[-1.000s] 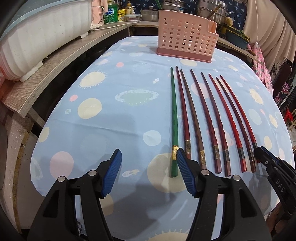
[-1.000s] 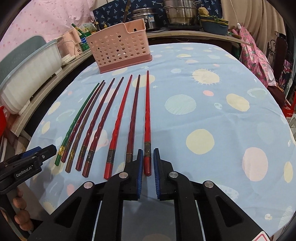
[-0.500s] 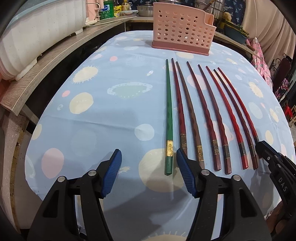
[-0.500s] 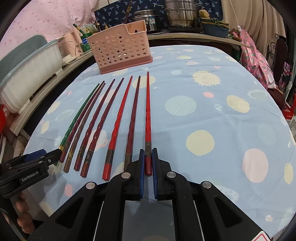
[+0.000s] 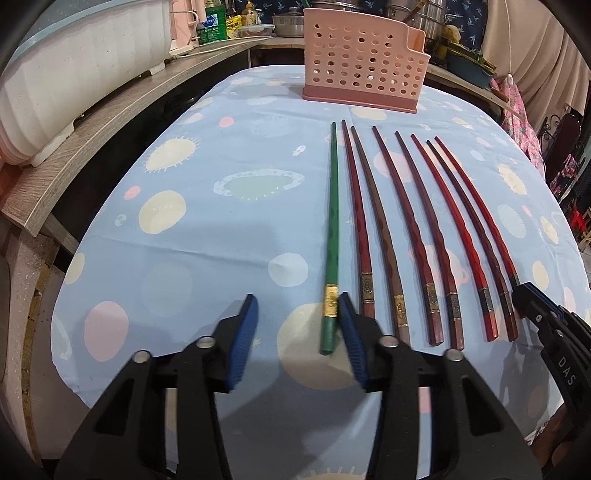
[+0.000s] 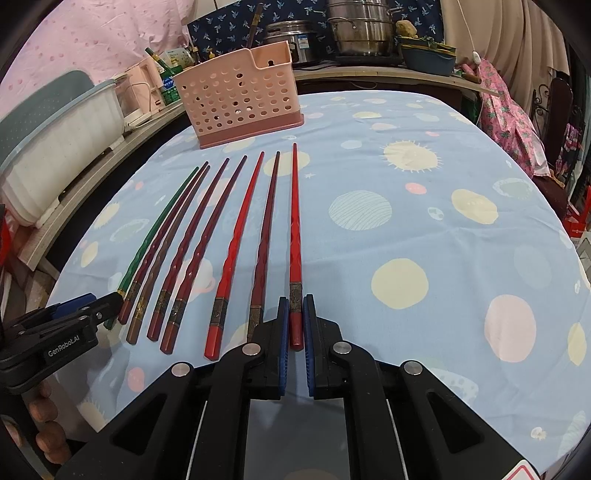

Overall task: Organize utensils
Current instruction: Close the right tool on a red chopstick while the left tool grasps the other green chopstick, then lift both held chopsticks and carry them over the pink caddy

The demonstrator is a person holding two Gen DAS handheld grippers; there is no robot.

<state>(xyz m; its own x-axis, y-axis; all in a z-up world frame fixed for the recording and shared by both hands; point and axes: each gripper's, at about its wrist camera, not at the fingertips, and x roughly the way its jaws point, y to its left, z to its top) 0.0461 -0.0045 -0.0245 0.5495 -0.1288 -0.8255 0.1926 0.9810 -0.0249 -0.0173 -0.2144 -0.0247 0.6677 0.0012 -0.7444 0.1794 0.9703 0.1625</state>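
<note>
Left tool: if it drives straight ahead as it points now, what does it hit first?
Likely the green chopstick, whose butt end lies against the left tool's right pad. Beyond that, open tablecloth; the pink basket sits slightly right.

left tool [image 5: 297, 332] spread wide, right tool [image 6: 294, 325] nearly closed, both low.

Both views are evenly and fairly brightly lit from above, with soft light on the blue spotted cloth of the bench [image 5: 221, 236]. Soft shadows lie under the left tongs [image 5: 297, 334] and the right tongs [image 6: 295, 332]. Fisheye distortion bends the straight chopsticks [image 5: 424, 229] into curves and bows the bench edge; black vignette fills the corners. In the left wrist view the tong fingers [image 5: 243, 336] and the green chopstick [image 5: 332, 236] near them are smeared by motion blur. The steel pots [image 6: 362, 29] show dull glare
</note>
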